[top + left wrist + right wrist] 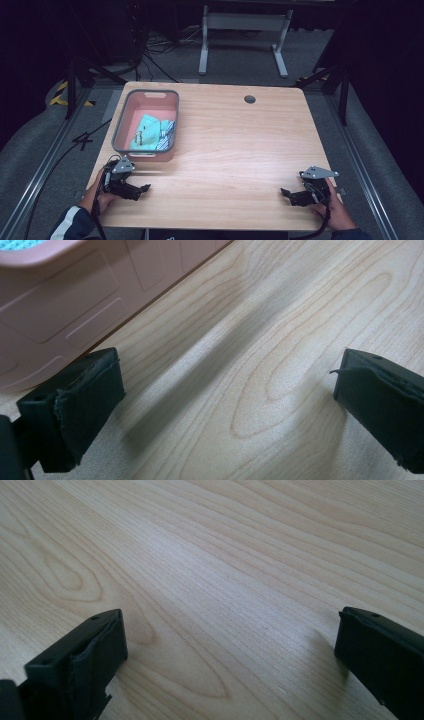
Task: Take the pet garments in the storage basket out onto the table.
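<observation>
Nearest thing to my left gripper is the one pink basket, sitting at the left side of the table, its near wall just beside me and its left side close to the table's left edge. Inside I count one teal packet and one blue-striped one touching it. My right gripper rests near the front right corner, well apart. Both grippers are released, jaws spread wide over bare wood. Whole middle and right of the table is open room.
</observation>
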### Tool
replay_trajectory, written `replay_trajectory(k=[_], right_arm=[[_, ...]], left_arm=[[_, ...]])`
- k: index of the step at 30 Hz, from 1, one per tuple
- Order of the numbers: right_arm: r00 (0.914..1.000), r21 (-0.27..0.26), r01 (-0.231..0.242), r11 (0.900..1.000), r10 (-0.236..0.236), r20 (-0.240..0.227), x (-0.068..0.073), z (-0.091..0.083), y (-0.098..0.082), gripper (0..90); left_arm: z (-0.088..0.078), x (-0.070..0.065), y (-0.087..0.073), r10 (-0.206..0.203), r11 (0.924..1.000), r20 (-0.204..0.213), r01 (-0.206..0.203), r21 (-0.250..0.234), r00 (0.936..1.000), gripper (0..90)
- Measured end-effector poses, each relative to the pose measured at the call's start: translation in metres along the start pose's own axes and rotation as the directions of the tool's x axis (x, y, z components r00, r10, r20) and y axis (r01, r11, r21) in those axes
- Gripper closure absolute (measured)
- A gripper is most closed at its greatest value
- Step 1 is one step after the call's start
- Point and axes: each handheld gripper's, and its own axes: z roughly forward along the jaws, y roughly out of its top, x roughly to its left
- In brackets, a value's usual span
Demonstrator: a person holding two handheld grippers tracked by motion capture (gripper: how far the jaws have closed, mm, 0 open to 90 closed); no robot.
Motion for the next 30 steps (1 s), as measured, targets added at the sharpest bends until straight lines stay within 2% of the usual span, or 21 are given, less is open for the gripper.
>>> replay_trajectory(k=[8, 12, 14, 16, 20, 22, 23, 26, 27, 28, 30], right_arm=[[1.0, 0.0, 0.0, 1.0, 0.0, 0.0, 0.0, 0.0, 0.0, 0.6], [1.0, -0.002, -0.001, 1.0, 0.001, -0.005, 0.0, 0.0, 0.001, 0.5], [1.0, -0.002, 0.0, 1.0, 0.0, -0.007, 0.0, 0.001, 0.001, 0.4], [1.0, -0.002, 0.0, 1.0, 0.0, -0.007, 0.0, 0.001, 0.001, 0.4], [1.0, -0.002, 0.0, 1.0, 0.0, -0.006, 0.0, 0.001, 0.001, 0.5], [1.0, -0.002, -0.001, 1.0, 0.001, -0.005, 0.0, 0.001, 0.001, 0.5], [1.0, -0.002, -0.002, 1.0, 0.002, -0.004, 0.0, 0.0, 0.0, 0.5], [1.0, -0.001, -0.007, 1.0, 0.007, -0.001, 0.0, 0.0, 0.0, 0.5], [1.0, -0.001, -0.007, 1.0, 0.007, -0.001, 0.0, 0.0, 0.0, 0.5], [1.0, 0.0, -0.008, 1.0, 0.008, -0.001, 0.0, 0.0, 0.0, 0.5], [1.0, 0.0, -0.007, 1.0, 0.007, -0.001, 0.0, 0.0, 0.0, 0.5]], left_arm=[[-0.001, 0.001, -0.001, 0.009, 1.0, -0.005, -0.009, 0.001, 0.9999, 0.0], [-0.002, -0.001, -0.002, -0.001, 1.0, -0.011, 0.001, -0.001, 0.9999, 0.2], [-0.004, -0.002, -0.002, -0.021, 0.9997, -0.024, 0.021, 0.009, 0.9995, 0.4], [-0.004, -0.003, -0.002, -0.023, 0.9996, -0.026, 0.024, 0.017, 0.9994, 0.4], [-0.006, 0.0, 0.002, 0.005, 0.9979, -0.008, -0.004, 0.065, 1.0, 0.9], [-0.007, 0.0, 0.002, 0.006, 0.9978, -0.007, -0.006, 0.066, 1.0, 1.6], [-0.009, 0.0, 0.003, 0.011, 0.9978, -0.006, -0.011, 0.065, 0.9999, 4.0], [-0.014, -0.001, 0.004, 0.02, 0.997, -0.01, -0.019, 0.075, 0.9998, 19.2], [-0.015, -0.002, 0.004, 0.018, 0.9968, -0.012, -0.017, 0.078, 0.9998, 17.6], [-0.018, -0.004, 0.004, 0.034, 0.9961, -0.012, -0.033, 0.082, 0.9993, 17.0], [-0.023, -0.006, 0.005, 0.047, 0.9961, -0.009, -0.046, 0.075, 0.9989, 19.7]])
